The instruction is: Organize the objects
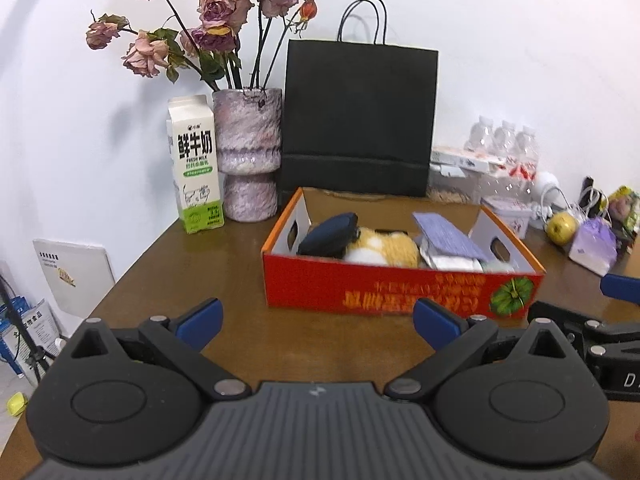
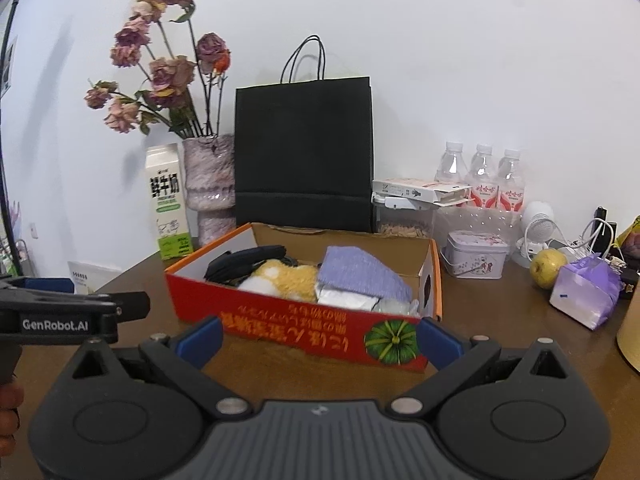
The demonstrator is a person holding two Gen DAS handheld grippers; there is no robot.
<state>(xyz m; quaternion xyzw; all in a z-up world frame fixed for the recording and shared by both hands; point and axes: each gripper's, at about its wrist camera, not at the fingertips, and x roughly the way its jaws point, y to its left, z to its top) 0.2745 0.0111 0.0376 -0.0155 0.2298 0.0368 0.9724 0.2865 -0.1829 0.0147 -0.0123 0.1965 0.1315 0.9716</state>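
A red and orange cardboard box (image 1: 380,292) (image 2: 304,328) sits on the brown table and holds a dark pouch (image 1: 330,234) (image 2: 244,262), a yellow and white plush toy (image 1: 380,250) (image 2: 284,278), a purple cloth (image 1: 448,236) (image 2: 360,270) and white packets (image 2: 346,300). My left gripper (image 1: 318,320) hovers open in front of the box with nothing between its fingers. My right gripper (image 2: 318,338) is also open and empty, just short of the box's near wall. Each gripper shows at the edge of the other's view.
Behind the box stand a black paper bag (image 1: 358,120) (image 2: 304,156), a vase of dried roses (image 1: 248,152) (image 2: 210,184) and a milk carton (image 1: 196,164) (image 2: 168,204). To the right lie water bottles (image 2: 484,180), a tin (image 2: 476,254), an apple (image 2: 548,268) and a purple packet (image 2: 588,300).
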